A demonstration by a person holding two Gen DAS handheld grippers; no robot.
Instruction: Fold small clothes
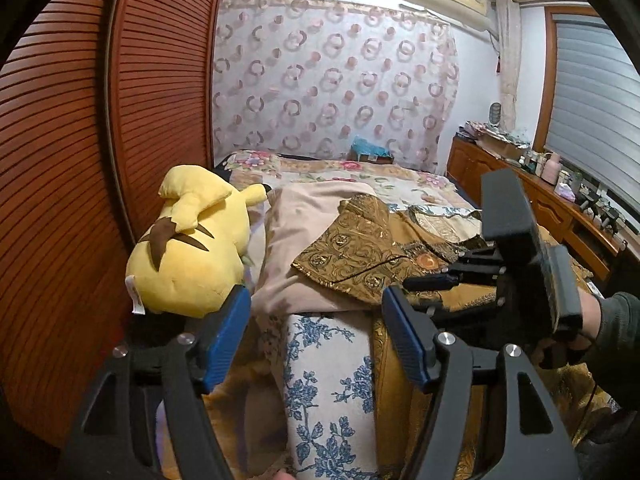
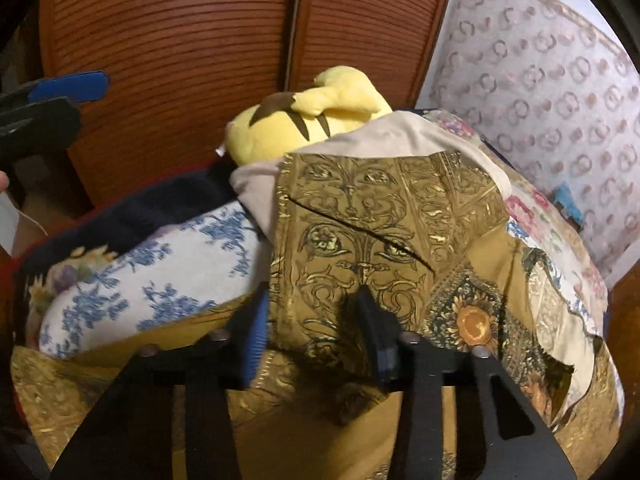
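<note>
Gold patterned cloth, a small garment (image 2: 352, 216) with dark scroll ornaments, lies on the bed on top of a beige cloth (image 1: 296, 232). In the right wrist view its near edge lies between the two fingers of the right gripper (image 2: 316, 320), and the cloth fills the narrow gap there. The left finger with the blue pad (image 2: 256, 336) stands at the left edge of the garment, and the black right finger lies over the cloth. The picture is blurred at this place, so I cannot tell if the pads really press on the cloth.

In the left wrist view the left gripper (image 1: 316, 340) is held above the near part of the bed. Its jaws stand fairly wide, and its blue pads (image 1: 228, 340) hold nothing; between them a white pillow with blue flowers (image 1: 324, 380) is seen lower down. The right gripper (image 1: 452, 276) is also visible in this view, at the right side, with a gloved hand (image 1: 592, 320) behind it, and it reaches to the near corner of the garment.

A yellow plush toy (image 1: 192, 248) lies on its side left of the beige cloth, next to the brown slatted wardrobe door (image 1: 140, 100). The bed cover (image 1: 360, 180) with flowers continues behind the garment to a patterned curtain (image 1: 332, 80) on the far wall.
</note>
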